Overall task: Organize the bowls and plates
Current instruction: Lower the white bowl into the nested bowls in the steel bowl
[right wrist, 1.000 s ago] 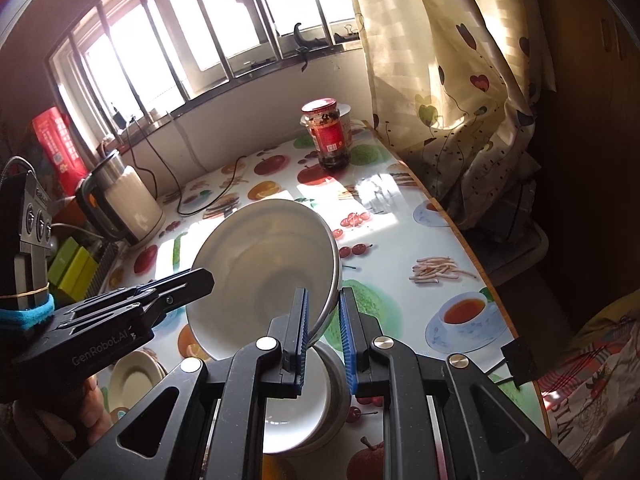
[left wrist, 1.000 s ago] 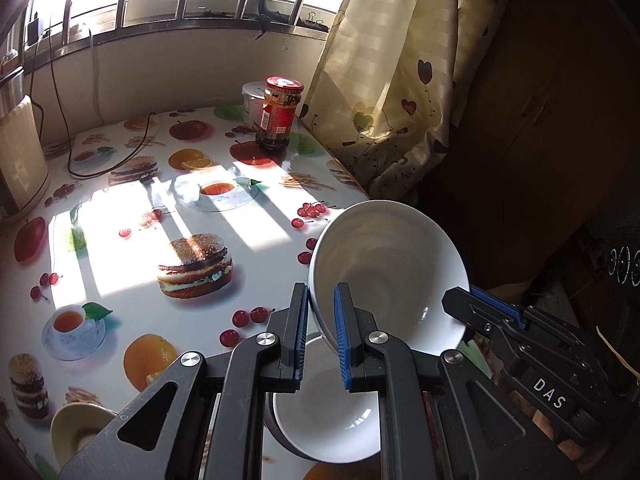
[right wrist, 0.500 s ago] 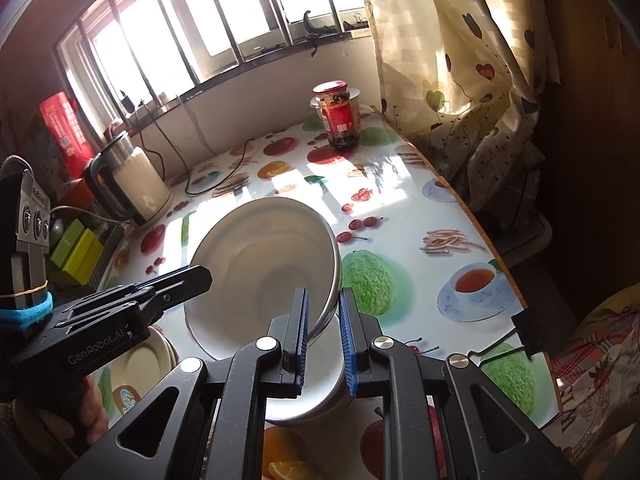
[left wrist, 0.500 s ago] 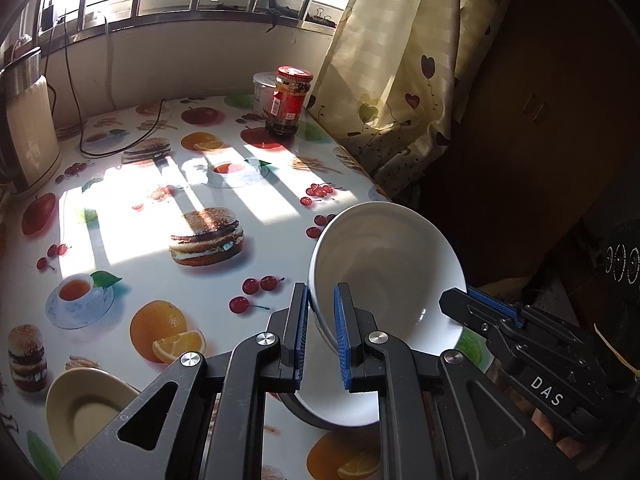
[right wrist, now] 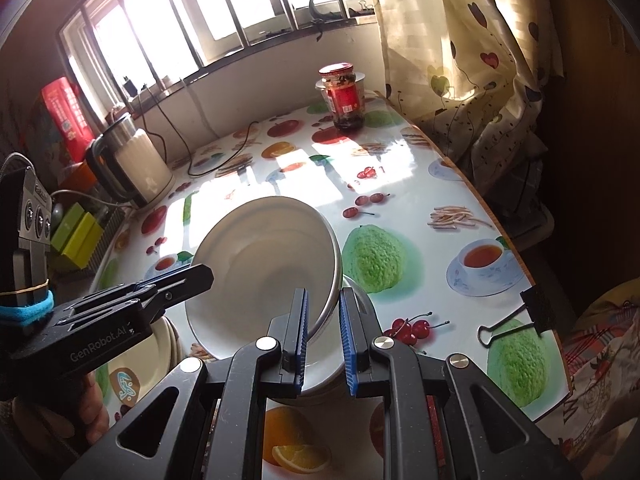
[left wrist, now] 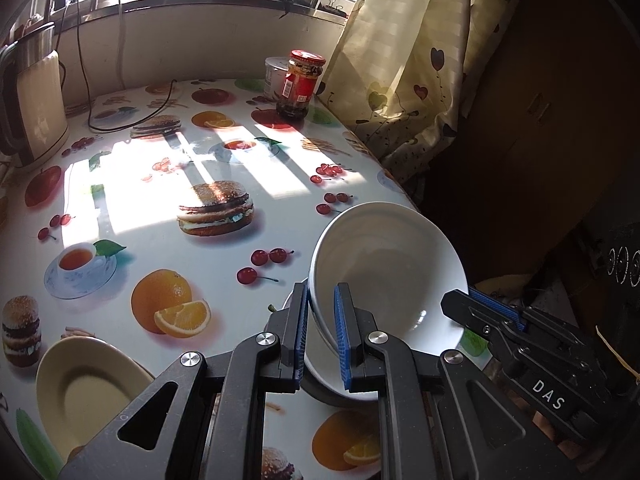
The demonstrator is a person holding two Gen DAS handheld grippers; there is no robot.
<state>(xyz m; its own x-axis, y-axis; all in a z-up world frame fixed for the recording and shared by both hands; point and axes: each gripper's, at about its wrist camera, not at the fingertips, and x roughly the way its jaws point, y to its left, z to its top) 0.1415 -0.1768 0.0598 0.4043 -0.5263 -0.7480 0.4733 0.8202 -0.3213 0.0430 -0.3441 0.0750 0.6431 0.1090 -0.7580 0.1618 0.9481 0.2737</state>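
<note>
left wrist view: a white bowl (left wrist: pixel 384 268), glossy and deep, is tilted with its mouth toward the camera; the left tongs (left wrist: pixel 321 334) are clamped on its near left rim, blue pads either side; the right tongs (left wrist: pixel 480 312) grip the opposite rim from the right, their black body marked "das"; the bowl hangs just above a second white bowl (left wrist: pixel 320 376) that sits on the bench (left wrist: pixel 120 208), near its right edge; a cream plate (left wrist: pixel 80 392) lies at lower left; a jar (left wrist: pixel 300 84) with a red lid and red label, its print too small to read, stands at the far end by the curtain (left wrist: pixel 400 60); compared with a second ago the held bowl sits lower over the one beneath, and the cream plate shows far more fully.

right wrist view: the same bowl (right wrist: pixel 264 272) is pinched at its right rim by the right tongs (right wrist: pixel 323 338), and the left tongs (right wrist: pixel 200 276), lettered "genrobot.ai", hold the left rim; a kettle (right wrist: pixel 132 168) stands at the back left; a binder clip (right wrist: pixel 516 316) grips the bench edge.
</note>
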